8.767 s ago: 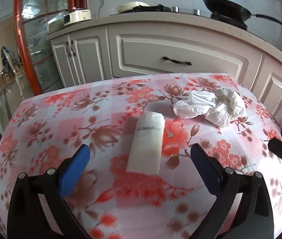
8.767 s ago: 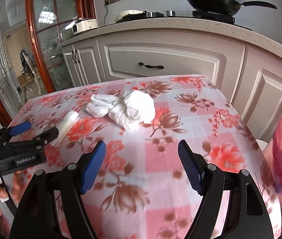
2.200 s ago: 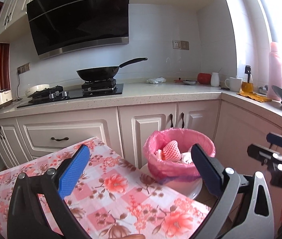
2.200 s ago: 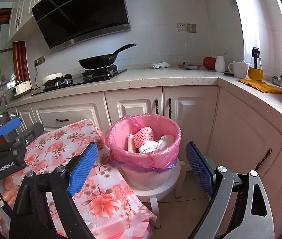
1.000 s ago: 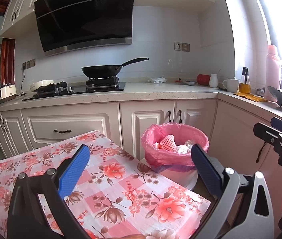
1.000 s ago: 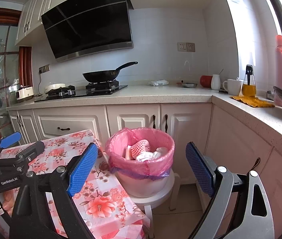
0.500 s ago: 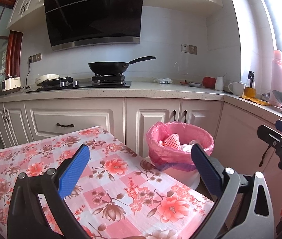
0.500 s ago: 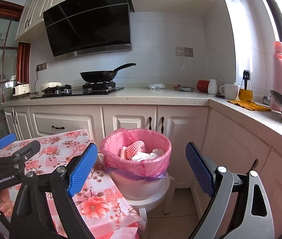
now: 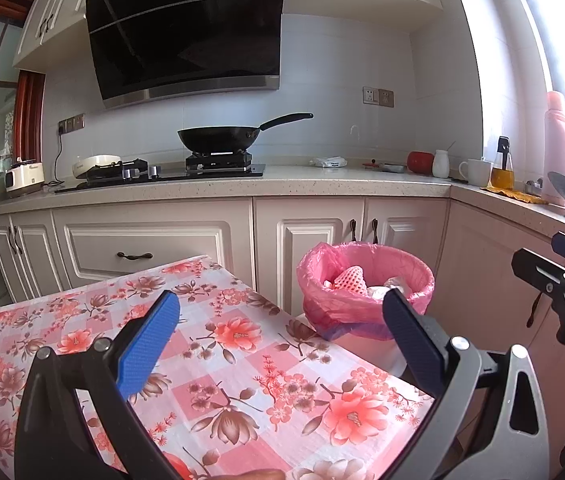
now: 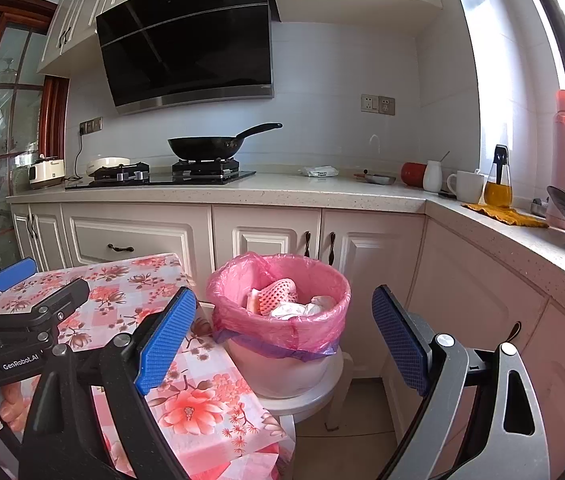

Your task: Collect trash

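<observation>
Your left tool (image 9: 278, 336) and right tool (image 10: 282, 336) both gape wide and empty now; the white wrapper and crumpled tissue once on the counter (image 9: 242, 360) lie inside the pink-lined bin (image 10: 218, 304) beside it. Collection looks finished.

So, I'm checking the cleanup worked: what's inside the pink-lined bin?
The bin holds a pink foam fruit net and crumpled white plastic. Anything deeper is covered by them.

Home kitchen, range hood (image 9: 186, 36), wok (image 9: 218, 138) on stove, cabinets (image 10: 266, 240)
</observation>
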Motion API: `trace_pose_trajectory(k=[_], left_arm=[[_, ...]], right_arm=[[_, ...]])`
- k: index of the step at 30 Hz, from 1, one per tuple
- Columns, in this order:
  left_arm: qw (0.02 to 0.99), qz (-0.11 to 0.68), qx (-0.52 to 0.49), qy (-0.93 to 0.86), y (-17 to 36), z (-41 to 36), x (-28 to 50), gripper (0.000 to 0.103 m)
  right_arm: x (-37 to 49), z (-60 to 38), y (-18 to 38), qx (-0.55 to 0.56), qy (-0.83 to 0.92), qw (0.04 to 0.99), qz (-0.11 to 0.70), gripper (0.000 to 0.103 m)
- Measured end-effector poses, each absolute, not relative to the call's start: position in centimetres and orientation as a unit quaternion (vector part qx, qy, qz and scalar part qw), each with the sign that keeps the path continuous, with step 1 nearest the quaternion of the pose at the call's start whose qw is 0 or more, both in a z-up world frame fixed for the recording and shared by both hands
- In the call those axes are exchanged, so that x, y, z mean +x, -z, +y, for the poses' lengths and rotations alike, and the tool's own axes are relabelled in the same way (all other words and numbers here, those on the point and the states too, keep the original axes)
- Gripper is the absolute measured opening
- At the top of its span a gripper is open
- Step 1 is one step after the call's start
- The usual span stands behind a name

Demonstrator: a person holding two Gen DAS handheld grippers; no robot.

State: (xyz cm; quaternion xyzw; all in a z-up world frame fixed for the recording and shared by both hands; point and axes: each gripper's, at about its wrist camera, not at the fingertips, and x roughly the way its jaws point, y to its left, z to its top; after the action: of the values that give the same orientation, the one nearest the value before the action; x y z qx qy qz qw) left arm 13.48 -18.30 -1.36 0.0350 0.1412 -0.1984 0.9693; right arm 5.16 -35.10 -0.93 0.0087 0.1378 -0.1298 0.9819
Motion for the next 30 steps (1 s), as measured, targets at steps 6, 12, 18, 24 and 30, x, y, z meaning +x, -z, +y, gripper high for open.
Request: trace_pose_trajectory(k=[6,12,18,24,30], left_arm=[[0.97,0.141,0.038,0.196,1.5,-18.0,13.5,0.098],[0.968,0.143,0.038,0.201,1.6,-18.0,13.5,0.098],[0.966,0.144,0.029,0.211,1.3,-17.8,13.3,0.098],[0.964,0.146,0.031,0.22,1.1,-18.0,13.2,0.098],[0.961,0.153,0.034,0.228,1.2,-18.1,13.2,0.098]], right_arm=[[5.1,-35.1,0.9,0.009,0.127,0.982,0.139,0.085],[5.2,-35.0,1.2,0.01,0.12,0.982,0.146,0.085],[5.4,-35.1,1.6,0.009,0.12,0.981,0.152,0.085],[5.6,-35.1,1.8,0.012,0.121,0.98,0.157,0.085],[5.8,-35.2,1.9,0.015,0.119,0.98,0.16,0.085]])
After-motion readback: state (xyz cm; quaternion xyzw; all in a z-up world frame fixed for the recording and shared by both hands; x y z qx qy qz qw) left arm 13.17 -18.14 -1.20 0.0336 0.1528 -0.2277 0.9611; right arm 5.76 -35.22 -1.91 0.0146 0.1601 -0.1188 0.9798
